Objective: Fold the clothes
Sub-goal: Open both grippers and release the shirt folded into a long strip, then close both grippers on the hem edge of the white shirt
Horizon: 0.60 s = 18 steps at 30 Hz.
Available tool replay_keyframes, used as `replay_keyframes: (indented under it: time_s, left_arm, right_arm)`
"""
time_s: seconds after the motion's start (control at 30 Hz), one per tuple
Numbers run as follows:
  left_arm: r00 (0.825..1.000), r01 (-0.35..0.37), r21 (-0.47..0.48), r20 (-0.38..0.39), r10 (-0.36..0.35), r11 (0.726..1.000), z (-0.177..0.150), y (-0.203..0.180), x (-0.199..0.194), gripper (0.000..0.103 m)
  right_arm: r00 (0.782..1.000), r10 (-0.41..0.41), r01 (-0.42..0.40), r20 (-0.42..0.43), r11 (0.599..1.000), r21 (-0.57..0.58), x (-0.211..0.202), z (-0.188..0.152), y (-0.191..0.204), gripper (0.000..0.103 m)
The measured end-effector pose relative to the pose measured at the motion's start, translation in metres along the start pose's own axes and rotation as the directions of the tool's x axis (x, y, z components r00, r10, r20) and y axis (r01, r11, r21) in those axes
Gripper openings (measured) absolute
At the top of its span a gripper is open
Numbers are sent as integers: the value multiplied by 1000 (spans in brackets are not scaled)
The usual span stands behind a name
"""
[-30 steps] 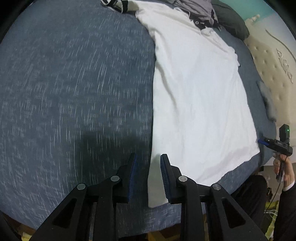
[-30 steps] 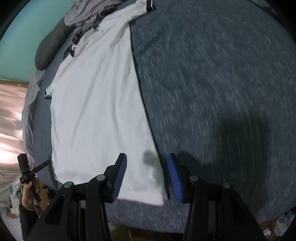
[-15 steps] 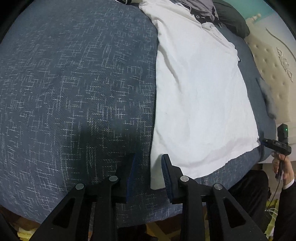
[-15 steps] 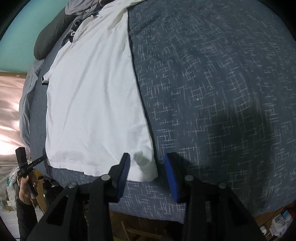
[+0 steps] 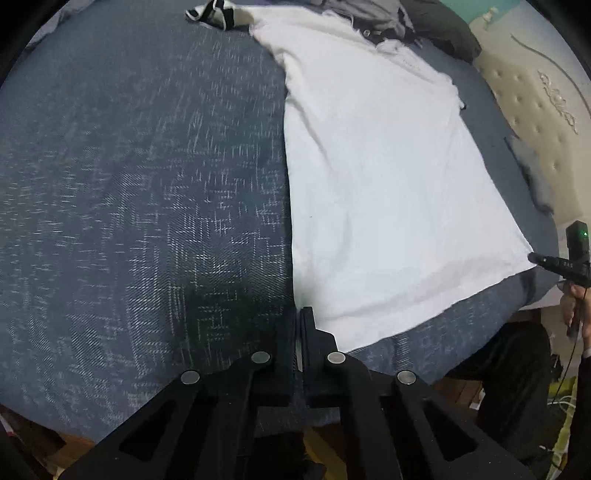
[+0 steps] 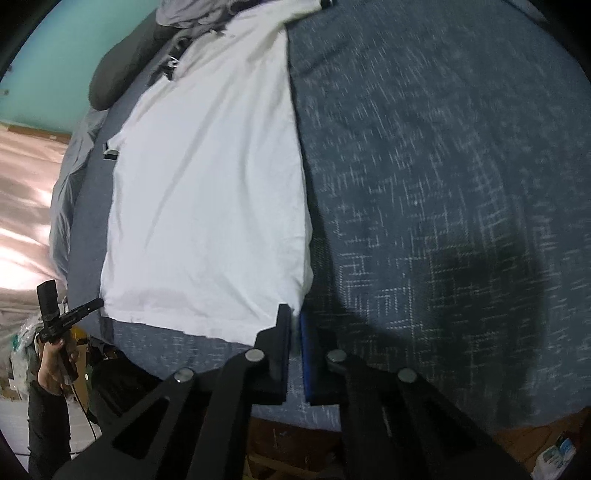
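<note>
A white shirt [image 5: 373, 192] lies flat on a bed covered with a dark blue bedspread [image 5: 140, 192] flecked with white. Its long axis runs away from both cameras: the hem is at the near edge of the bed, and the collar end points toward the far side, where a heap of grey clothes [image 5: 369, 14] and a dark pillow [image 6: 118, 70] lie.

The left gripper [image 5: 298, 314] has its jaws pressed together on the shirt's near hem corner, on the side bordering the broad bare stretch of bedspread in its view; a sliver of white cloth shows between the pads. The right gripper [image 6: 294, 319] is likewise pinched shut on the opposite hem corner (a thin strip of white shows between its blue pads). The hem between the two corners hangs in a slight curve above the bedspread.

One short sleeve with a dark cuff [image 6: 110, 152] sticks out sideways. A cream tufted headboard [image 5: 535, 122] stands beyond the bed.
</note>
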<state>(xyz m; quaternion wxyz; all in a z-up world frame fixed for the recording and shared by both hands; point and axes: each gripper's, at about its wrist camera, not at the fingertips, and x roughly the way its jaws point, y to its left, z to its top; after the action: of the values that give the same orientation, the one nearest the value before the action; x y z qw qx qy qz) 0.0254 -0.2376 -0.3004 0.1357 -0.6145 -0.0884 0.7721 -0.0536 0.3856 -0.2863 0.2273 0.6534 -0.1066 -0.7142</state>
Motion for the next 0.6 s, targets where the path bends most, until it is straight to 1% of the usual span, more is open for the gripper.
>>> replay_keyframes:
  time_s: [0.13,0.23,0.3,0.33,0.4,0.6]
  left_arm:
    - [999,10,9,37,-11,1000,-11,-8,-23,2]
    - [998,8,11,59,-8,1000,-12,-19,-30,2]
    - [998,11,3,61,-11,1000,-11,-14,-34,2]
    - [998,10,-2,59,-9,1000,-15,-14,-31,2]
    - [999,7,-18,40,-7,1000,-6,-7,-7,2]
    - [1000,-12,-46,-7,12,999,-7,8,23,2]
  right_arm:
    - [999,-3,5,33,999,-45,-21,-3,9,4]
    - [999,-7,12,53,997,-80,-35,-7,15,4]
    - [998,-13,18,60,996,-90,-38,-9,19,4]
    - [998,-18,23,61,996,-86,-35,-8,20,4]
    - [998,-30,33,47,997,-70,-25,-10,17,4]
    - [999,-51,51,8,999,-19,-2,-19,-2,4]
